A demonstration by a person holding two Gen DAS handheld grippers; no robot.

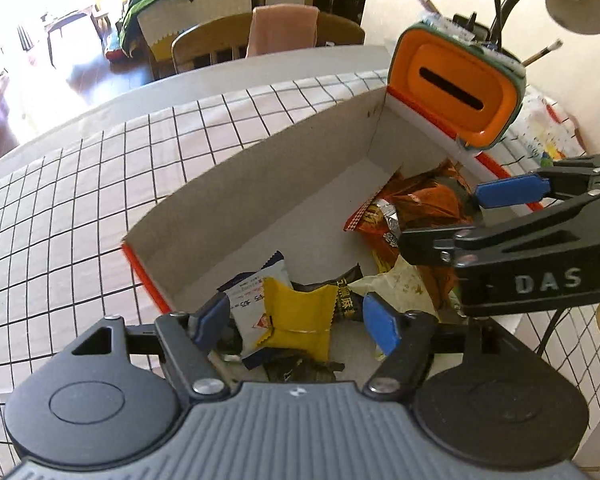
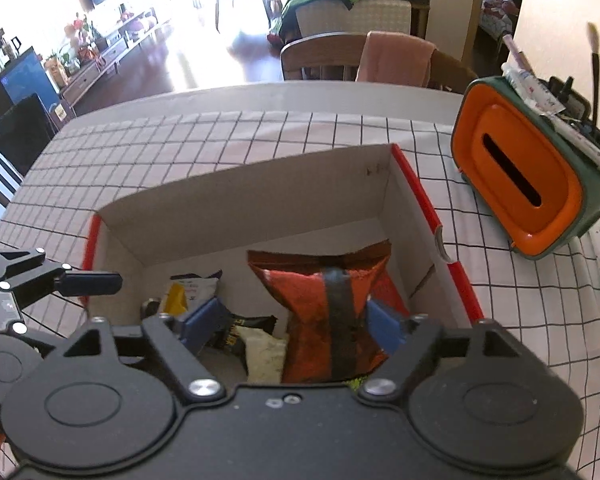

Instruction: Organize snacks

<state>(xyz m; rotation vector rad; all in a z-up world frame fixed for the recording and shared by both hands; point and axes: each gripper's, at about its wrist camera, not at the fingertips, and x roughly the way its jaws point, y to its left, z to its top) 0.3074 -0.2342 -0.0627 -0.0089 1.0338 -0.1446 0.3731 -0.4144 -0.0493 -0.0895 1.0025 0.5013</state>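
Your left gripper (image 1: 300, 318) hangs over the near end of the white box (image 1: 260, 184) with its fingers (image 1: 380, 326) spread wide; the yellow packet (image 1: 300, 320) lies loose between them, touched by neither (both blue pads stand clear of it). Your right gripper (image 2: 288, 322) is also wide, its fingers (image 2: 384, 328) either side of the red-orange bag (image 2: 332, 316), which rests on the box floor among other snacks. The box sits on the checked worktop (image 1: 80, 200), left of the orange tissue holder (image 2: 528, 184).
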